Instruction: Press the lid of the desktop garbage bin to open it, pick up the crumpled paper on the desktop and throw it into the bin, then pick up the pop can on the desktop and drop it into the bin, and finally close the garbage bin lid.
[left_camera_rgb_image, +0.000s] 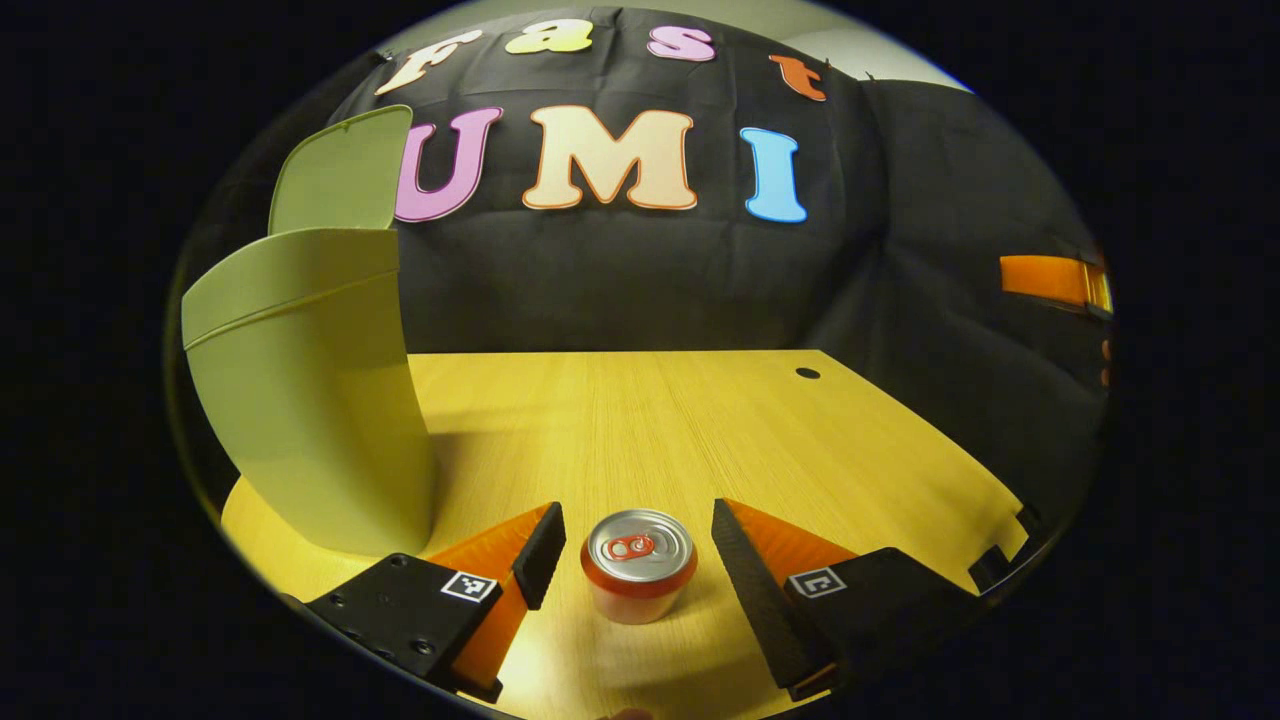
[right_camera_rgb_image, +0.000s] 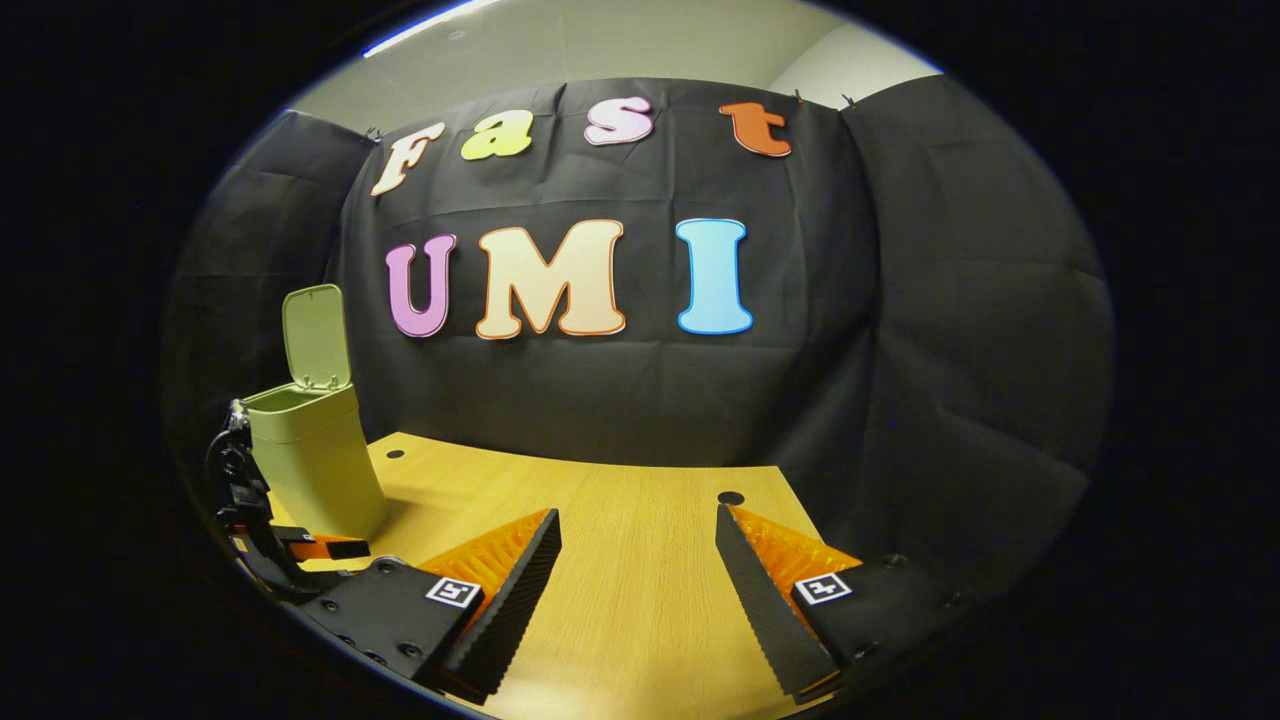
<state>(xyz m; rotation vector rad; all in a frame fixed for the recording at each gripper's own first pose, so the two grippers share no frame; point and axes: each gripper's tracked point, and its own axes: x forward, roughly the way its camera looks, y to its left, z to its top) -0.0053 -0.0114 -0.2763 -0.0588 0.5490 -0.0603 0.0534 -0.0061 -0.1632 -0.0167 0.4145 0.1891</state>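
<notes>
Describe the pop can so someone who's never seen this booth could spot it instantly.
Start at the wooden desktop in front of the black cloth wall, with the tall pale green bin standing lid-up on one side. Beside the bin, the pop can stands upright between the left gripper's open jaws. It is short, red-sided, silver-topped with a red pull tab.

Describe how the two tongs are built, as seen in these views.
Both the left tongs and the right tongs have two wedge-shaped, ridged fingers on black bolted mounts. Each mount carries a small square black-and-white marker. No cables or sleeves can be seen.
</notes>
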